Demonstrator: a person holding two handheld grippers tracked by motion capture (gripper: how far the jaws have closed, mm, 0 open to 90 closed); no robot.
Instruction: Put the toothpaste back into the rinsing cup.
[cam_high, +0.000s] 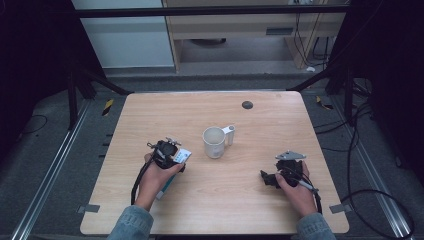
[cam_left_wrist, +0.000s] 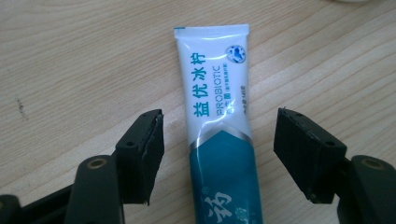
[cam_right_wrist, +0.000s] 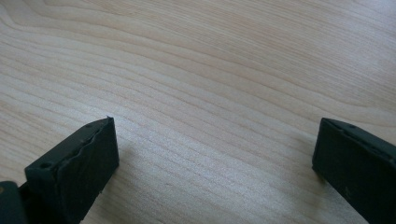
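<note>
High view, from the left: our left gripper (cam_high: 172, 156) sits low over a toothpaste tube (cam_high: 176, 163) lying flat on the wooden table (cam_high: 260, 200). In the left gripper view the tube (cam_left_wrist: 219, 126) lies between the spread jaws, neither pad touching it. A white mug (cam_high: 215, 142) stands mid-table. Our right gripper (cam_high: 272, 177) rests at the right, jaws wide apart over bare wood.
</note>
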